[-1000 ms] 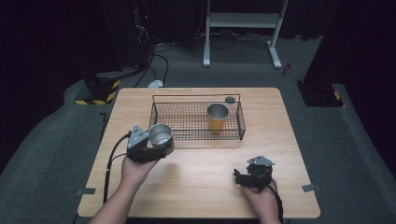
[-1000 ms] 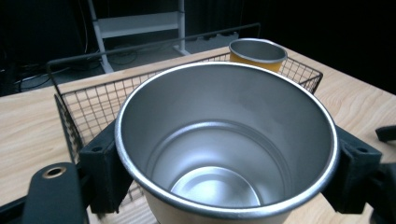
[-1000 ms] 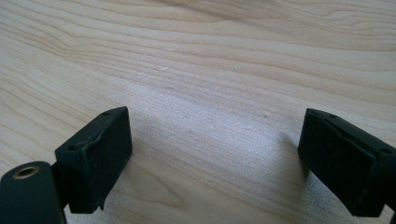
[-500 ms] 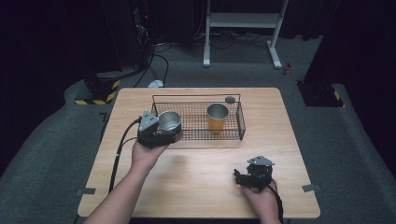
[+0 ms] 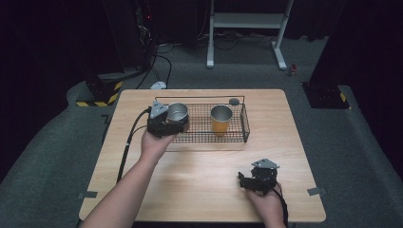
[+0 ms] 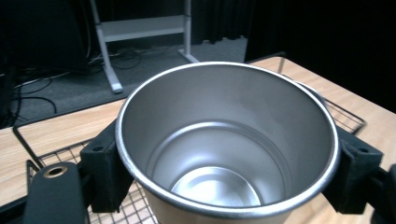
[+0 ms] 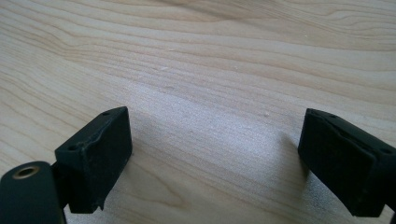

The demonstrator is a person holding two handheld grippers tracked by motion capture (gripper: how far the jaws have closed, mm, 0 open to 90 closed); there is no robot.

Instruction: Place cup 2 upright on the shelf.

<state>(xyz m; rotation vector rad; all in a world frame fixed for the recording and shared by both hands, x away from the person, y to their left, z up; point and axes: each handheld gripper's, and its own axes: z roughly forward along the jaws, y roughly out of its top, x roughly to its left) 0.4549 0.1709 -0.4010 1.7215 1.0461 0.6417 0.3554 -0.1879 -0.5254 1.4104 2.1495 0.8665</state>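
Note:
My left gripper (image 5: pixel 172 124) is shut on a silver metal cup (image 5: pixel 177 114), upright and empty, held over the left end of a black wire basket (image 5: pixel 244 124). In the left gripper view the cup (image 6: pixel 224 149) sits between the two black jaws, which press on its sides, with the basket's mesh (image 6: pixel 70 151) below. A second cup (image 5: pixel 221 118), silver inside with an orange body, stands upright in the basket's right half. My right gripper (image 5: pixel 247 180) rests low over the table's front right; in its own view the gripper (image 7: pixel 212 158) stands open with only bare wood between the jaws.
The wooden table (image 5: pixel 199 185) ends close behind the basket. A small dark round object (image 5: pixel 234 101) lies just past the basket's far rim. Beyond are grey floor, cables and a white stand's legs (image 5: pixel 280 57).
My left gripper has carried the silver cup away from me and to the right, from in front of the basket's left corner to over its left end. The right gripper has kept still.

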